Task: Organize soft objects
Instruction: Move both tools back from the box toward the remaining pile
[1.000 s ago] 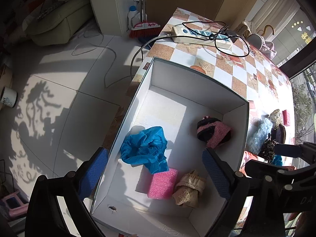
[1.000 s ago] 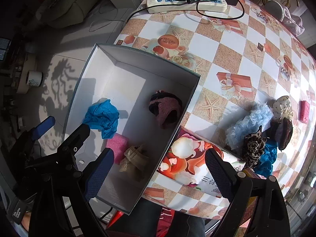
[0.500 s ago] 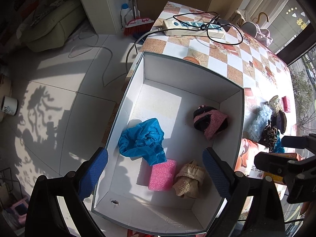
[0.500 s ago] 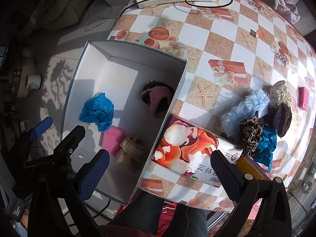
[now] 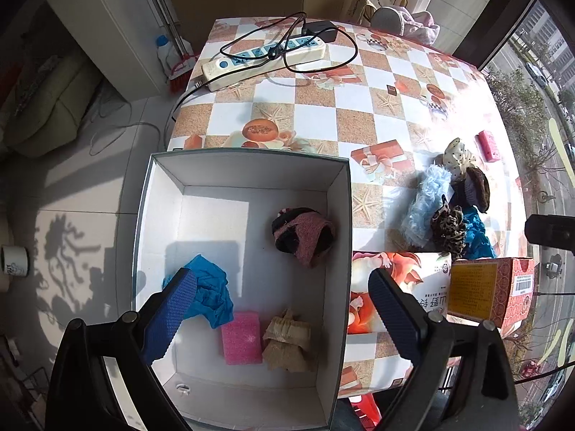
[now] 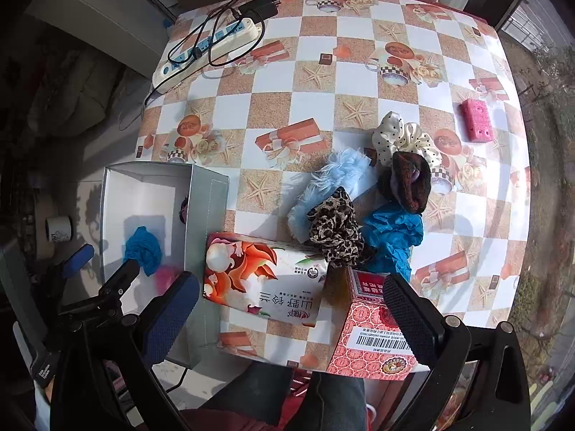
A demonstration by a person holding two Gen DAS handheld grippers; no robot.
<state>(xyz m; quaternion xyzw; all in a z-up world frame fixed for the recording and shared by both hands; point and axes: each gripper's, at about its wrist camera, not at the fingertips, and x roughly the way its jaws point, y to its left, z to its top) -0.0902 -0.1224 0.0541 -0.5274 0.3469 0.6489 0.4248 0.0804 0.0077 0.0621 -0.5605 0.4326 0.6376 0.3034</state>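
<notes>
The left tool (image 5: 280, 309) is held spread wide and empty above the white box (image 5: 337, 237), in which a blue cloth (image 5: 212, 292), a pink sponge (image 5: 241, 337), a tan pouch (image 5: 287, 341) and a pink-and-black scrunchie (image 5: 303, 235) are seen lying below and between its fingers. The right tool (image 6: 287, 314) is likewise held released and empty over the near edge of the worktop (image 6: 359, 82), above a tissue pack (image 6: 262, 280) and a red carton (image 6: 370, 337). Beyond these, well ahead of its fingers, a cluster is found of a leopard scrunchie (image 6: 336, 231), a fluffy blue scrunchie (image 6: 323, 186), a blue cloth (image 6: 393, 233), a brown scrunchie (image 6: 409, 183) and a dotted cream scrunchie (image 6: 406, 140), with another pink sponge (image 6: 476, 120) lying apart to the right.
</notes>
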